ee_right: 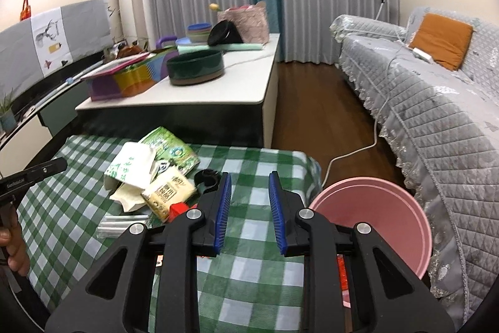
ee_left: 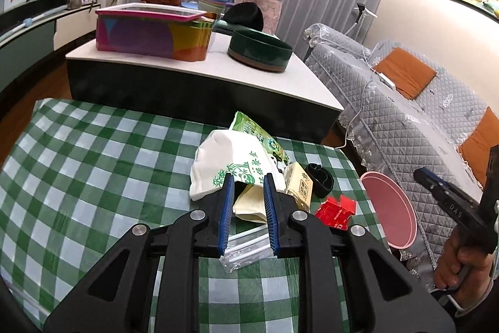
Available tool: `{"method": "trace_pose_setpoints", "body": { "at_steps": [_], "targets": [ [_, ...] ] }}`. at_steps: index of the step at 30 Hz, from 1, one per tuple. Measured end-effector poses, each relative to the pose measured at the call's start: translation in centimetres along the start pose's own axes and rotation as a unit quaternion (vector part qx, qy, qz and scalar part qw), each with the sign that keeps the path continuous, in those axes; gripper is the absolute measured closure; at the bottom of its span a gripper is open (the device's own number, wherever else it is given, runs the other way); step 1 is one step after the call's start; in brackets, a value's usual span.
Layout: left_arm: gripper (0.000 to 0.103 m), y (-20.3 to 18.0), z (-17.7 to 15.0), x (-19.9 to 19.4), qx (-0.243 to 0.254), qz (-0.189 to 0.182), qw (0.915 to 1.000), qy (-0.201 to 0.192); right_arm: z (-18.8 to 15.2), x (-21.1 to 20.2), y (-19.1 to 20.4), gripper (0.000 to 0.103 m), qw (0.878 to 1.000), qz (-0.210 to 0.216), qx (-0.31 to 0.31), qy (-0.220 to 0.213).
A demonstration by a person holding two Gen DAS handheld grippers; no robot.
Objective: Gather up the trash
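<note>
A trash pile lies on the green checked tablecloth (ee_left: 78, 161): a white bag with green print (ee_left: 230, 167), a green packet (ee_left: 259, 136), a tan pack (ee_left: 301, 184), a black item (ee_left: 321, 180), a red wrapper (ee_left: 336, 209), cream paper (ee_left: 249, 205) and a clear plastic wrapper (ee_left: 246, 252). My left gripper (ee_left: 249, 177) hovers over the pile, open by a narrow gap, with the pads pressing on nothing. My right gripper (ee_right: 249, 175) is open over bare cloth (ee_right: 249, 270), right of the tan pack (ee_right: 168, 192). A pink bin (ee_right: 374, 214) stands beside the table's right edge.
Behind the table is a low white coffee table (ee_right: 249, 89) with a colourful box (ee_left: 149, 33) and a dark green bowl (ee_left: 259, 49). A grey quilted sofa (ee_right: 436, 102) runs along the right. A white cable (ee_right: 352, 152) lies on the wooden floor.
</note>
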State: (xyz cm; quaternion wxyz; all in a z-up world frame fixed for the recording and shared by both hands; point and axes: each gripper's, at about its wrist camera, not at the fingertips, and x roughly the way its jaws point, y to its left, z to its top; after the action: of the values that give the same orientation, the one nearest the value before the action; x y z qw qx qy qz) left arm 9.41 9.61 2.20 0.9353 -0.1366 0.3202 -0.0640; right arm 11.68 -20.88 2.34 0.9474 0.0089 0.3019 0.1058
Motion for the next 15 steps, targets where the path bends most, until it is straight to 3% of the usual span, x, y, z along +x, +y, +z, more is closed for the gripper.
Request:
{"method": "trace_pose_setpoints", "body": {
  "at_steps": [15],
  "targets": [
    [0.083, 0.8, -1.4, 5.8, -0.024, 0.003, 0.9978, 0.061, -1.5, 6.6, 2.0, 0.075, 0.998, 0.028, -0.014, 0.061]
  ]
}}
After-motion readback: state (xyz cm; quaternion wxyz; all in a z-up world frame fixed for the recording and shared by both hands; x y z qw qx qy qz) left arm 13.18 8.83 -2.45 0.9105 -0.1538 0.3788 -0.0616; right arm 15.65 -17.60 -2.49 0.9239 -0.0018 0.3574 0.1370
